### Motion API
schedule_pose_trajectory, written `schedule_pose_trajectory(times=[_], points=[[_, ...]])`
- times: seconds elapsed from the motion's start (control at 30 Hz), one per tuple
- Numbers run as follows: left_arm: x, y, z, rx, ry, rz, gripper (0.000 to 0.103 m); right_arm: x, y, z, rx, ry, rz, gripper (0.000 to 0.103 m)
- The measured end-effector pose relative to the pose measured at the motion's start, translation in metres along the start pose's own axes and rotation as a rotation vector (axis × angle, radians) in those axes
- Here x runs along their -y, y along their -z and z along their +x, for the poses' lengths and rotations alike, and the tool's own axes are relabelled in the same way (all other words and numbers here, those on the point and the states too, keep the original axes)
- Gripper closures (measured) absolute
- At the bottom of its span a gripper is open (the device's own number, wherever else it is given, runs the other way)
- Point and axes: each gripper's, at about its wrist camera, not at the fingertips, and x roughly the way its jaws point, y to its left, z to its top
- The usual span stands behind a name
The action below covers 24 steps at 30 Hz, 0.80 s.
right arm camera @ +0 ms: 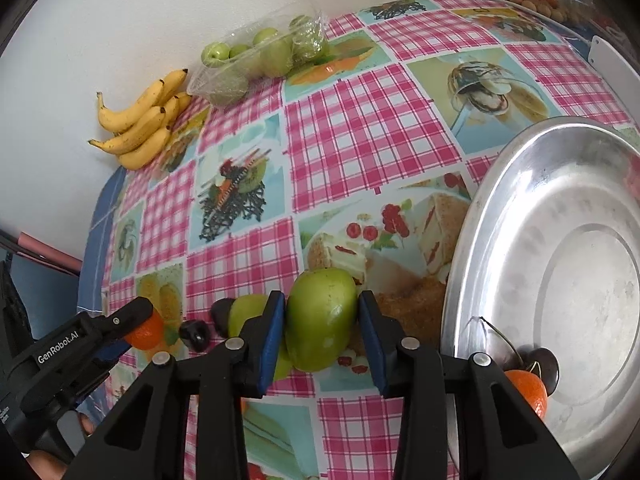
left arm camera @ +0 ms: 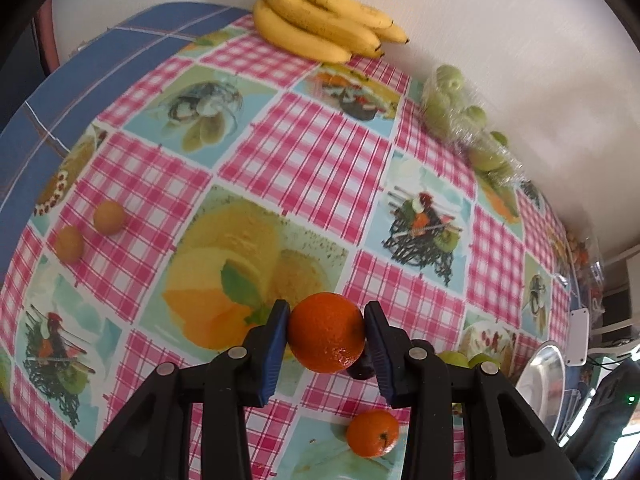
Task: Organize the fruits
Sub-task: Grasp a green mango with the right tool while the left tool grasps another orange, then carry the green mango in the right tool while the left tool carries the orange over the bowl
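Orange tangerine [left arm camera: 326, 332] clamped between the blue pads of the left gripper [left arm camera: 326, 340], over the pink-checked tablecloth [left arm camera: 312, 152]. Green apple [right arm camera: 322, 318] squeezed between the pads of the right gripper [right arm camera: 322, 332], just left of the steel tray [right arm camera: 560, 240]. Tray holds one tangerine [right arm camera: 530, 392] and a dark cherry [right arm camera: 548, 364]. Loose on the cloth: second tangerine [left arm camera: 373, 433], two small yellow-orange fruits [left arm camera: 109, 217], dark plum-like fruit [right arm camera: 195, 334], another green apple [right arm camera: 244, 314]. By the wall: banana bunch [left arm camera: 320, 20]; plastic-wrapped pack of green fruit [right arm camera: 264, 56]
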Motion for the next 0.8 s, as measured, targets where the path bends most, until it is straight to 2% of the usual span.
schedule_pose_trajectory(times=[0.27,0.4,0.8], points=[[0.005,-0.009,-0.026,0.059,0.032,-0.006,0.062,-0.005,-0.008,-0.033,0.070,-0.039,0.003,0.064],[0.007,-0.010,-0.034,0.071,0.043,-0.013,0.062,-0.008,-0.012,-0.052,0.103,-0.032,-0.004,0.064],[0.016,-0.005,-0.036,0.064,0.043,-0.020,0.062,0.003,-0.013,-0.065,0.082,0.013,0.007,0.064]])
